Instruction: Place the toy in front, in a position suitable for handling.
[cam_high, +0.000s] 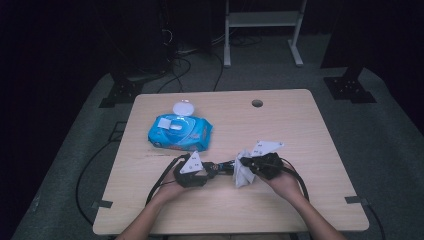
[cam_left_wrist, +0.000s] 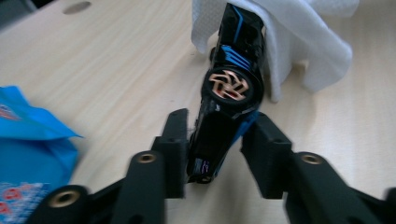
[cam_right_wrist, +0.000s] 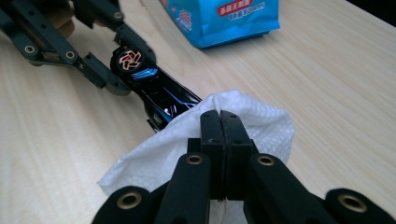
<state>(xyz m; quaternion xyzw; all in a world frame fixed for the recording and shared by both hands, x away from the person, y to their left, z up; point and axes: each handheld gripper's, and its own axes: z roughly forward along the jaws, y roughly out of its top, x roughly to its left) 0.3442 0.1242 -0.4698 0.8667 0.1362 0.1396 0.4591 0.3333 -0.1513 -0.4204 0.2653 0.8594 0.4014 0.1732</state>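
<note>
A black toy car (cam_left_wrist: 229, 93) with blue stripes and a copper-coloured wheel lies on its side between the jaws of my left gripper (cam_left_wrist: 217, 135). The left pad rests against it, while a narrow gap shows at the right pad. The car's far end is under a white wipe (cam_left_wrist: 299, 37). My right gripper (cam_right_wrist: 220, 121) is shut on that wipe (cam_right_wrist: 261, 126) and holds it draped over the car's nose (cam_right_wrist: 163, 93). In the high view the left gripper (cam_high: 212, 167), car (cam_high: 222, 166) and right gripper (cam_high: 248, 165) line up near the table's front.
A blue pack of wet wipes (cam_high: 180, 132) with its white lid flipped open lies on the wooden table (cam_high: 300, 125), behind and left of the grippers. A round cable hole (cam_high: 257, 103) sits near the far edge. Cables trail off the front left.
</note>
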